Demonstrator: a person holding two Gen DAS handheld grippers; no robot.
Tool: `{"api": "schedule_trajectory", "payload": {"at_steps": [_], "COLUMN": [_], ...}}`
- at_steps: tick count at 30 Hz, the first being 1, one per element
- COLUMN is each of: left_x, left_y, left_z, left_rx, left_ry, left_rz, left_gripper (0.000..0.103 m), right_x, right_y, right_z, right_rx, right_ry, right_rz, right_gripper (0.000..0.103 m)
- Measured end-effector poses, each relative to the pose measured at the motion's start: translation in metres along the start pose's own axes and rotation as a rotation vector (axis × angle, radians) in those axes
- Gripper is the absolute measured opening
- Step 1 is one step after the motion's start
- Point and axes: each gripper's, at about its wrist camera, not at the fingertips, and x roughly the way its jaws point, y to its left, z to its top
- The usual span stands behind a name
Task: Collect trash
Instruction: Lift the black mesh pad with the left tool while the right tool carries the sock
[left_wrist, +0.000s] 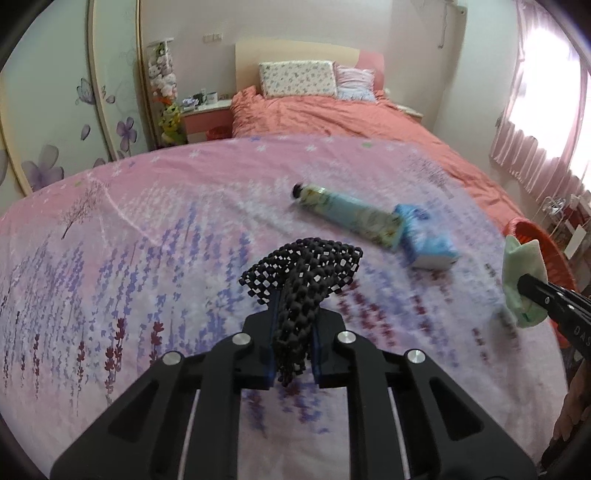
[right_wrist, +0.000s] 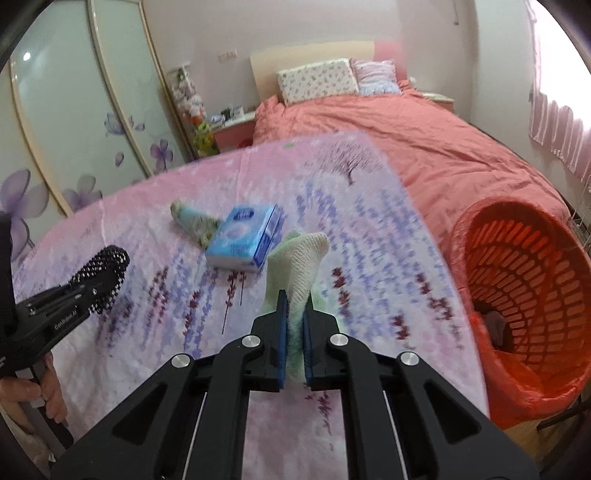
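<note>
- The left gripper (left_wrist: 293, 354) is clamped tight on a piece of black mesh (left_wrist: 306, 273), which stands up between its blue pads and fans out above them, lifted off the pink flowered sheet (left_wrist: 147, 240)
- The right gripper (right_wrist: 294, 350) is closed hard on a pale green cloth (right_wrist: 299, 266), whose folded end rises above the jaws
- The orange basket (right_wrist: 524, 280), lined with a red bag, stands just off the sheet's edge, to the right of the right gripper; something dark lies at its bottom
- A blue tissue pack (right_wrist: 243, 238) lies on the sheet, well away from the basket and just beyond the green cloth
- A light blue flowered tube (left_wrist: 351, 214) with a black cap lies touching the tissue pack on the side away from the basket
- A hand (right_wrist: 40, 398) grips the left gripper's handle, on the far side of the sheet from the basket
</note>
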Motion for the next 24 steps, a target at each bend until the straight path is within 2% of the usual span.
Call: {"api": "schedule_trajectory", "payload": {"at_steps": [11,24], "left_x": [-0.056,-0.094], "left_y": [-0.063,-0.159], "left_z": [0.023,0.034], "left_rx": [0.057,0.164], "left_ry": [-0.103,-0.170], "left_rz": [-0.094,-0.243], "left_gripper": [0.014,0.015], "right_x": [-0.066,-0.108], "right_y": [-0.031,-0.075], "right_z": [0.016,0.012], "right_rx": [0.053,0.108], "right_ry": [-0.158,-0.258], "right_rz": [-0.041,-0.111], "right_gripper": [0.007,0.007]}}
